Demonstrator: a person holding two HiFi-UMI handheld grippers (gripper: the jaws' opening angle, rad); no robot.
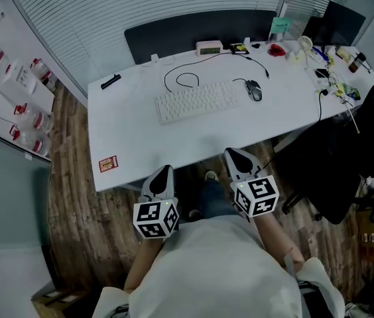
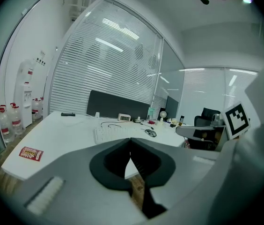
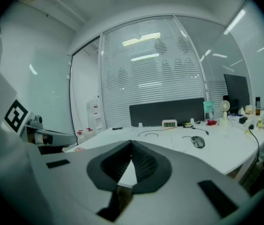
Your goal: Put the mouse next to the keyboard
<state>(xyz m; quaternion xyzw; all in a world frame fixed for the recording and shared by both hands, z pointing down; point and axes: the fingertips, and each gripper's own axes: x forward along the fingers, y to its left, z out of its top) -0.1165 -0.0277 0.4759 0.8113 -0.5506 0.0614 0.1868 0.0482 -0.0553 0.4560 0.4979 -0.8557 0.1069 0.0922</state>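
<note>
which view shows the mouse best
The head view: the dark grey wired computer mouse is seen whole from above, just right of the white keyboard. The right gripper view shows it low and side-on; the left gripper view only as a tiny shape.

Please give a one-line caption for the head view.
Shut and empty, left gripper and right gripper hover before the white desk; mouse lies right of keyboard.

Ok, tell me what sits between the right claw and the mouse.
Nothing visible does. Only bare white table lies between the right claw and the mouse, which sits just right of the keyboard.
</note>
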